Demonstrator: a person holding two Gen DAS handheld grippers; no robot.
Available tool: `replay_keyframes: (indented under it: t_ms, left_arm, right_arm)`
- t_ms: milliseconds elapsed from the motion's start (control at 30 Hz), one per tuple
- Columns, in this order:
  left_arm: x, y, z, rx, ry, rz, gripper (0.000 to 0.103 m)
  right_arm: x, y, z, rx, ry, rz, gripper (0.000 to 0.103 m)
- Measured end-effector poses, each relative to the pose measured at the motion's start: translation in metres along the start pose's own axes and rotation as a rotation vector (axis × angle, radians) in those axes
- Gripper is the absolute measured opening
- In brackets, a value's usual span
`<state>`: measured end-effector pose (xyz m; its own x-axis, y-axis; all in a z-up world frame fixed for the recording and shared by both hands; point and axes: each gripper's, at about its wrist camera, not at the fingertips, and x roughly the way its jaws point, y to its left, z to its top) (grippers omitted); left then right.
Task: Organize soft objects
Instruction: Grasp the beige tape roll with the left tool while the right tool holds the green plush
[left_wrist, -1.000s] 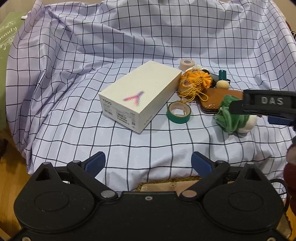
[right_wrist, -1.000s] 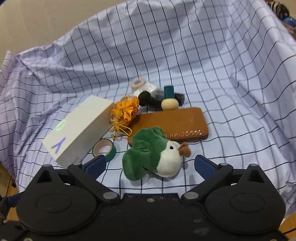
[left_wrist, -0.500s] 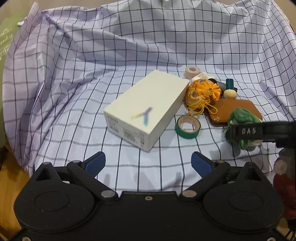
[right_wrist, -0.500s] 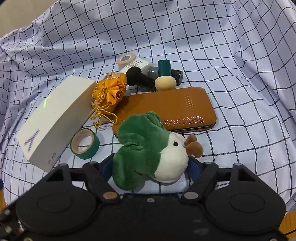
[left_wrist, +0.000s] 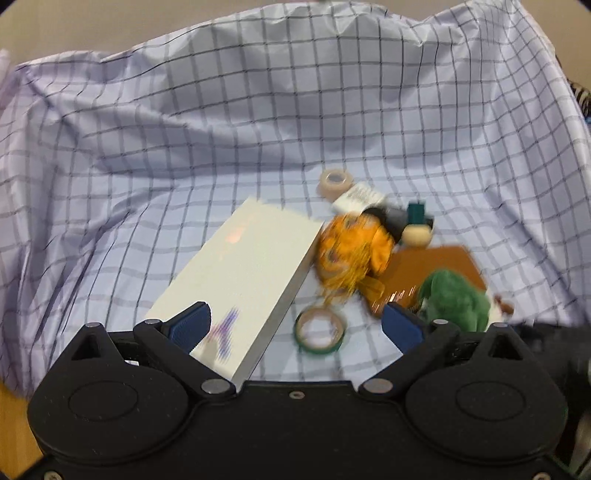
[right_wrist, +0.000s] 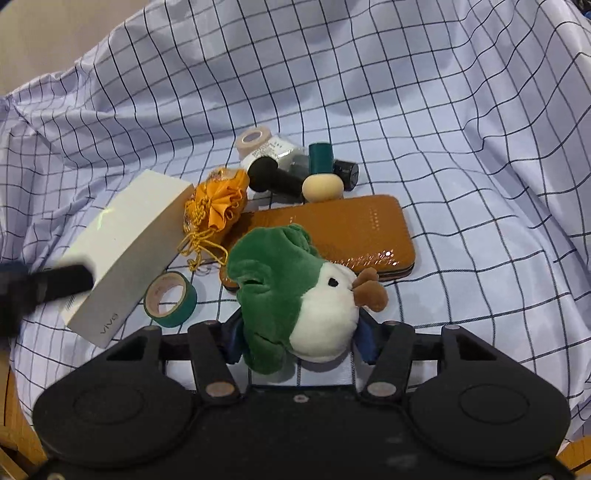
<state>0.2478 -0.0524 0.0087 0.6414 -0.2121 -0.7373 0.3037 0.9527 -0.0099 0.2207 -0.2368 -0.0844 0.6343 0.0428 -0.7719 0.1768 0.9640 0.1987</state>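
Right tool (right_wrist: 297, 334) pads behind plush toy (right_wrist: 291, 299)

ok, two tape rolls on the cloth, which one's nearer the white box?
The green tape roll, lying beside the white cardboard box. The beige tape roll sits further back, by the bottles.

The right tool (right_wrist: 297, 334) has just closed its jaws onto the green plush toy (right_wrist: 291, 299).

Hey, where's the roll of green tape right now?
In the right wrist view, the green tape lies lower left on the checked cloth, between the white box and the plush toy.
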Motion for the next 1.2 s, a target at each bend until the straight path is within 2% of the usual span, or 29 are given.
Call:
replay_keyframes:
  t_ms: [133, 267, 400, 633, 867, 1000, 1100, 1200]
  left_arm:
    - [0.014, -0.005, 0.039, -0.012, 0.003, -0.028, 0.096]
    - [0.037, -0.014, 0.073, -0.012, 0.009, -0.024, 0.096]
    - [0.068, -0.022, 0.101, -0.034, 0.049, -0.056, 0.096]
    - [0.131, -0.028, 0.137, -0.119, 0.121, -0.054, 0.095]
    - [0.192, -0.037, 0.152, -0.157, 0.205, -0.04, 0.091]
    - [0.218, -0.042, 0.15, -0.178, 0.244, -0.025, 0.082]
    - [0.234, -0.043, 0.149, -0.191, 0.266, -0.009, 0.08]
    - [0.243, -0.043, 0.146, -0.208, 0.276, -0.005, 0.071]
  right_arm:
    - [-0.007, -0.007, 0.002, 0.013, -0.024, 0.018, 0.056]
    - [-0.011, -0.015, 0.004, 0.021, -0.047, 0.02, 0.056]
    - [-0.012, -0.023, 0.005, 0.031, -0.058, 0.024, 0.056]
    - [-0.009, -0.033, 0.006, 0.05, -0.07, 0.027, 0.056]
    - [-0.01, -0.041, 0.005, 0.058, -0.086, 0.029, 0.056]
    - [-0.01, -0.042, 0.004, 0.051, -0.098, 0.022, 0.056]
    - [-0.01, -0.044, 0.002, 0.051, -0.099, 0.02, 0.056]
    - [-0.009, -0.046, 0.002, 0.055, -0.097, 0.022, 0.056]
